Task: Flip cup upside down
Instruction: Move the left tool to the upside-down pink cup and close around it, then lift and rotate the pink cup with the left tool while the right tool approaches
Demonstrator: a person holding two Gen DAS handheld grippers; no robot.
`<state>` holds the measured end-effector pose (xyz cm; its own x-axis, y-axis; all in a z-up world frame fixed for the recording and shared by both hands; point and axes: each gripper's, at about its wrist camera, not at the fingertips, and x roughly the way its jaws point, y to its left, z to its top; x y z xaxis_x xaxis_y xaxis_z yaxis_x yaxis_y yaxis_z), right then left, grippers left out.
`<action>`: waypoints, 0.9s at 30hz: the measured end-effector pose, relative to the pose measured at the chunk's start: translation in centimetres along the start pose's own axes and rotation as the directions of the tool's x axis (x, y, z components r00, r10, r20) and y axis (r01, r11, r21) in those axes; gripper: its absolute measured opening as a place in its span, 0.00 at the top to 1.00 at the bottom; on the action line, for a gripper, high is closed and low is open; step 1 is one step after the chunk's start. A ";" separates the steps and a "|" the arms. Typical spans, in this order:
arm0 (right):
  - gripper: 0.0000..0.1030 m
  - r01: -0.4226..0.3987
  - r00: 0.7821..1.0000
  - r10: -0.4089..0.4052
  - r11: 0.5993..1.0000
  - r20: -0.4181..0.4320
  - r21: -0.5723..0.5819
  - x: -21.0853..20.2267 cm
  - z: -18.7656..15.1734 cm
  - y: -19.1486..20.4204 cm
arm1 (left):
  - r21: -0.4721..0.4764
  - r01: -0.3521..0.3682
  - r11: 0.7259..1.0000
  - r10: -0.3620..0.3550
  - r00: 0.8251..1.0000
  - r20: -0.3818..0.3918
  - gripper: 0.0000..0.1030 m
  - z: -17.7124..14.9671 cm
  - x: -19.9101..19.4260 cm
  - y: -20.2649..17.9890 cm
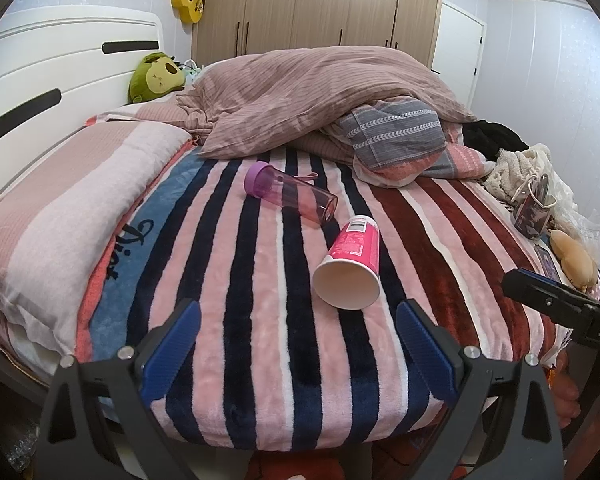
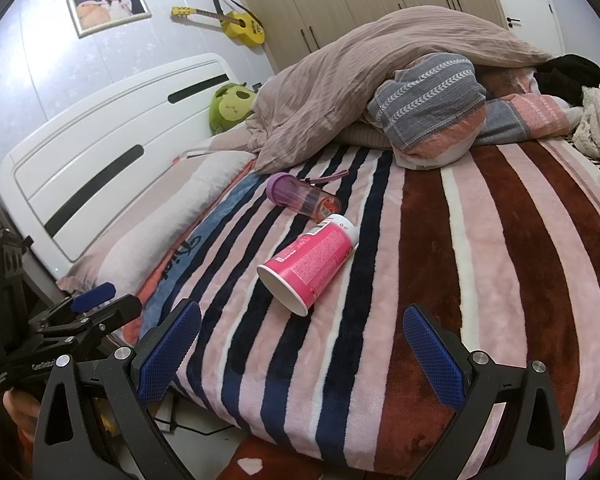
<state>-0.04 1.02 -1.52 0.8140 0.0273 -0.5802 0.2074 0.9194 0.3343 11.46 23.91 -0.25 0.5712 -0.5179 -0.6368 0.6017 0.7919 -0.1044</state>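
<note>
A pink paper cup (image 1: 352, 258) lies on its side on the striped blanket (image 1: 260, 320), its white open mouth facing me. In the right wrist view the cup (image 2: 312, 264) also lies on its side, mouth toward the lower left. My left gripper (image 1: 296, 332) is open and empty, a short way in front of the cup. My right gripper (image 2: 302, 340) is open and empty, just short of the cup. The right gripper shows at the right edge of the left wrist view (image 1: 556, 308), and the left gripper shows at the lower left of the right wrist view (image 2: 88, 312).
A clear purple-lidded bottle (image 1: 292, 192) lies on its side just behind the cup. A rumpled duvet (image 1: 320, 100) and pillows fill the back of the bed. Clothes and a bag (image 1: 536, 200) sit at the right edge. A white headboard (image 1: 60, 80) stands at left.
</note>
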 end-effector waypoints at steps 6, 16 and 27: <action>0.01 -0.003 1.000 0.003 1.000 -0.004 -0.001 0.3 -0.2 0.0 | -0.001 0.013 1.000 -0.013 1.000 -0.013 0.06 -0.3 1.1 -0.2; 0.01 0.017 0.999 -0.014 0.997 -0.042 0.076 2.6 0.7 -3.7 | 0.113 0.178 0.978 -0.161 0.976 -0.145 0.06 2.7 12.3 -2.9; 0.01 0.045 0.993 -0.025 0.984 -0.119 0.174 6.4 0.3 -8.8 | 0.153 0.176 0.972 -0.132 0.956 -0.261 0.32 3.2 21.2 -4.9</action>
<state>3.51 -7.03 -7.93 0.7387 0.0510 -0.6722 0.3351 0.8374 0.4318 22.45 8.02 -10.84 0.3208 -0.5151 -0.7948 0.7713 0.6291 -0.0964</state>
